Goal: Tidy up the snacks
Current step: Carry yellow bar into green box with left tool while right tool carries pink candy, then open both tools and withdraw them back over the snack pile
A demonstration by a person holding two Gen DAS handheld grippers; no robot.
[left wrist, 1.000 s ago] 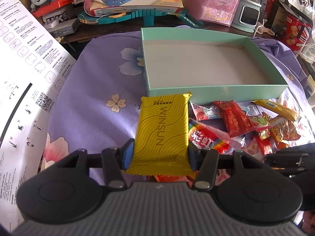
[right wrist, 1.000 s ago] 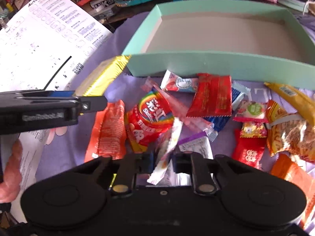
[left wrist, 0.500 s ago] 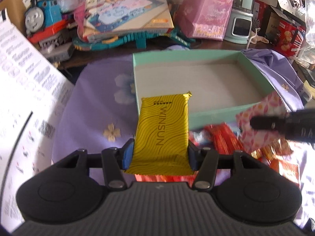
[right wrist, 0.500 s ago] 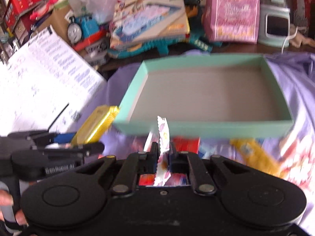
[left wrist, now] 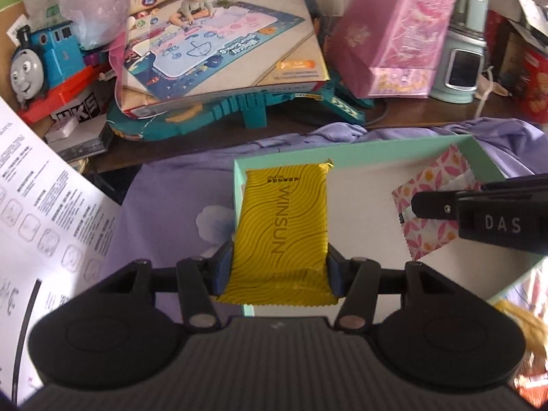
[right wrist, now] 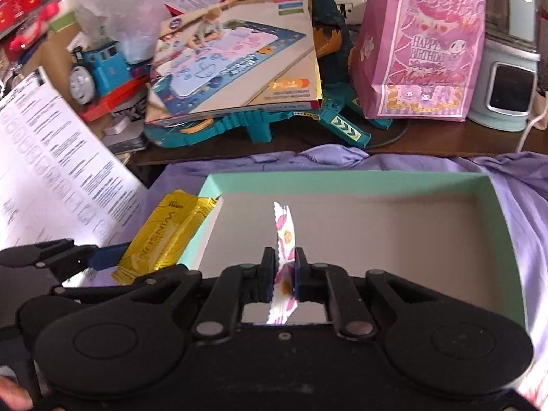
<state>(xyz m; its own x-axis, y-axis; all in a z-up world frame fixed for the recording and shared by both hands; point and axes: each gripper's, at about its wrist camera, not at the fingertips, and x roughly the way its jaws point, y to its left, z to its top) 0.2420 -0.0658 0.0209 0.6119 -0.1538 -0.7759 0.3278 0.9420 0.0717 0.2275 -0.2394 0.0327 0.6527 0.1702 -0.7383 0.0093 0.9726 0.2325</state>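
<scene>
My left gripper [left wrist: 279,267] is shut on a yellow WINSUN snack pack [left wrist: 284,226], which hangs over the left wall of the mint-green box [left wrist: 239,167]. My right gripper [right wrist: 284,275] is shut on a thin white sachet with pink petal print [right wrist: 285,236], held edge-on above the box's pale floor [right wrist: 394,239]. In the left wrist view the same sachet [left wrist: 428,205] shows flat in the right gripper [left wrist: 431,203], over the box's right half. The yellow pack [right wrist: 161,239] also shows at the box's left wall in the right wrist view. The box holds nothing that I can see.
The box sits on a purple floral cloth [left wrist: 164,205]. A large white instruction sheet [left wrist: 37,212] lies at the left. Behind the box stand a toy box on a teal track [right wrist: 236,58], a blue toy train [right wrist: 96,68], a pink gift bag [right wrist: 424,44] and a pale appliance [right wrist: 507,85].
Both grippers rose from the snack pile and moved forward over the box, carrying the yellow pack and the pink sachet. The loose snacks have dropped out of view.
</scene>
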